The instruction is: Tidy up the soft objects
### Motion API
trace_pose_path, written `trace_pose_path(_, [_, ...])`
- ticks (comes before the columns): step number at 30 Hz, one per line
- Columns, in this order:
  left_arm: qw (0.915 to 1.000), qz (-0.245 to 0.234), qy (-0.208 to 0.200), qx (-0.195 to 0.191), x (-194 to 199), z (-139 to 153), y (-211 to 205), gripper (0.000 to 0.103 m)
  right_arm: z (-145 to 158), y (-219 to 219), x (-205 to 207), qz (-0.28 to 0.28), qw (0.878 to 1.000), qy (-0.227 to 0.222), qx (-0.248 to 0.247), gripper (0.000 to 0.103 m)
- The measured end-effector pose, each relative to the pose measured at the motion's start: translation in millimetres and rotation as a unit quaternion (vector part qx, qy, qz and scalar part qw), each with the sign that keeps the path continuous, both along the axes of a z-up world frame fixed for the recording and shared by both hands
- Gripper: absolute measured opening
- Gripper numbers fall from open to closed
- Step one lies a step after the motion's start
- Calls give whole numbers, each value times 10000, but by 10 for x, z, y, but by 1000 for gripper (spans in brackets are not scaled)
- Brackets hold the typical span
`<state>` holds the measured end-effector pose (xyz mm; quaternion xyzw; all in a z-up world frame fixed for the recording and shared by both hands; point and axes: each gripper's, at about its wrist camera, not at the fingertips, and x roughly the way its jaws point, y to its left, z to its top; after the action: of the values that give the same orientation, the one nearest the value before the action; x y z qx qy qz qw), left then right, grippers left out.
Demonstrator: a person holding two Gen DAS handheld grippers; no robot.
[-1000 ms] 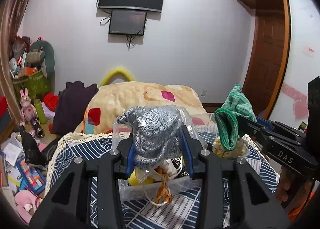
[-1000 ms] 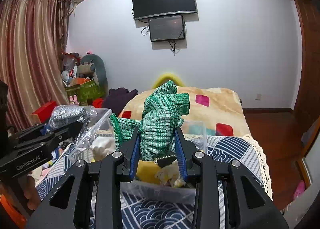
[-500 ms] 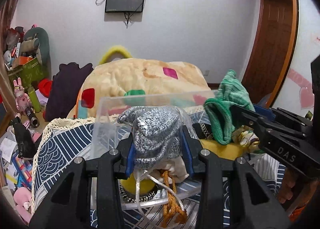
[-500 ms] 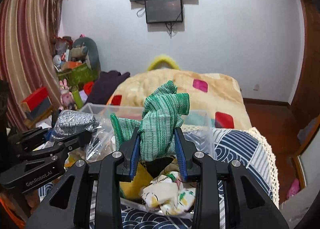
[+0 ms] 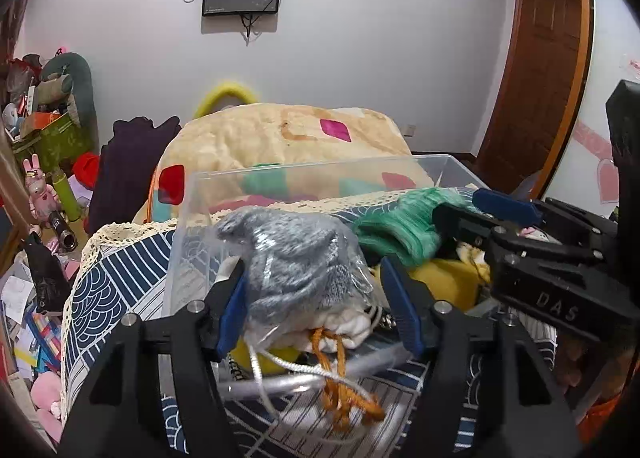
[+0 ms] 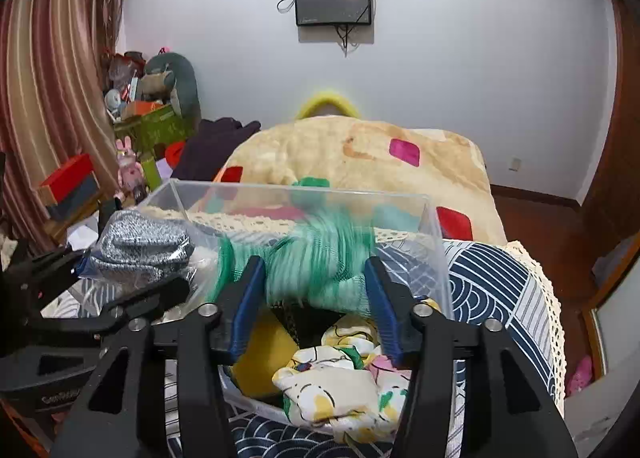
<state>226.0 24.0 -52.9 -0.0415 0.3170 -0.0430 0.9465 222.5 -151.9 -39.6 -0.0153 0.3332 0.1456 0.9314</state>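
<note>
I hold both grippers over the clear plastic box [image 6: 434, 242] on the patterned bed cover [image 6: 500, 282]. The jaws of my left gripper [image 5: 310, 290] have just been opening; the grey knit piece in its plastic bag [image 5: 296, 262] is between them, free on the right side. The jaws of my right gripper [image 6: 316, 282] have also just been opening, and the green knit piece [image 6: 320, 258] looks blurred, I think falling. To do this step well, I open wider and lift straight up, so nothing catches on the pads.
</note>
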Motion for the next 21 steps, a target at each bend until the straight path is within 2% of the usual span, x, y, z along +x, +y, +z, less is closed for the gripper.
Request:
trace_pose_path(7, [9998, -31, -139, -112, -186, 142, 57, 63, 204, -96, -156, 20, 9995, -227, 215, 49])
trace_pose_path(19, [9936, -43, -1131, -24, -847, 788, 74, 64, 728, -181, -772, 149, 9914, -1225, 429, 50])
trace_pose_path(21, [9919, -77, -1271, -20, -964, 882, 61, 70, 790, -170, -869, 177, 9894, -1371, 455, 56])
